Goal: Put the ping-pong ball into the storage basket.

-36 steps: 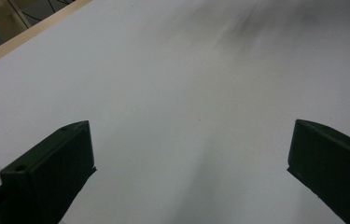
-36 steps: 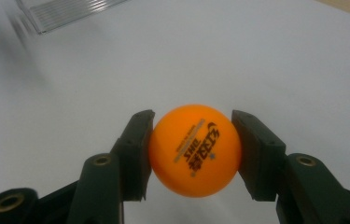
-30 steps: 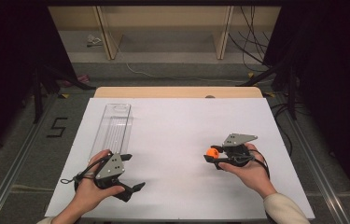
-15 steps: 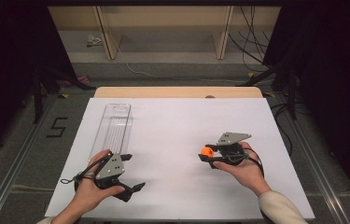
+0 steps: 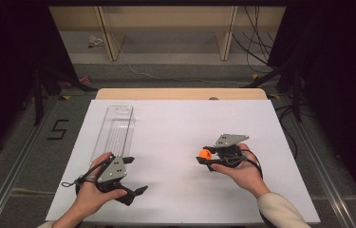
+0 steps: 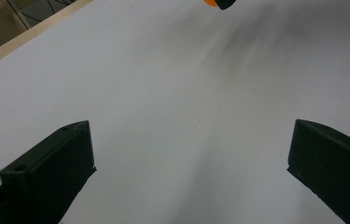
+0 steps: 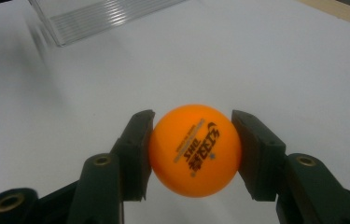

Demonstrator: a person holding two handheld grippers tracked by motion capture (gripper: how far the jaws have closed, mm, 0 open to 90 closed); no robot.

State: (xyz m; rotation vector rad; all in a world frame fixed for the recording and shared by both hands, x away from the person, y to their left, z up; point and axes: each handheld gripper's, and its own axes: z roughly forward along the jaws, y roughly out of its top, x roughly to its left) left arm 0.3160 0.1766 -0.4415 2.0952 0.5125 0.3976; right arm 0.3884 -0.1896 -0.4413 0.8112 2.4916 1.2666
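Orange table-tennis ball (image 7: 195, 150) clamped between the two black jaws of the right gripper (image 7: 192, 154), one pad pressed to each side, dark printed lettering facing the camera in the right gripper view. From the high view, just a small orange dot (image 5: 205, 154) at the tip of that gripper (image 5: 206, 155), held above the white table sheet (image 5: 175, 128), well to the right of the clear ribbed plastic tray (image 5: 114, 130). Seen close in the right gripper view, the tray's ridged end (image 7: 99, 16) beyond the ball. Left gripper (image 5: 133, 175) just right of the tray's near end, jaws spread wide around bare sheet (image 6: 186, 116) in the left gripper view, an orange sliver (image 6: 212, 3) of the ball at the top edge.
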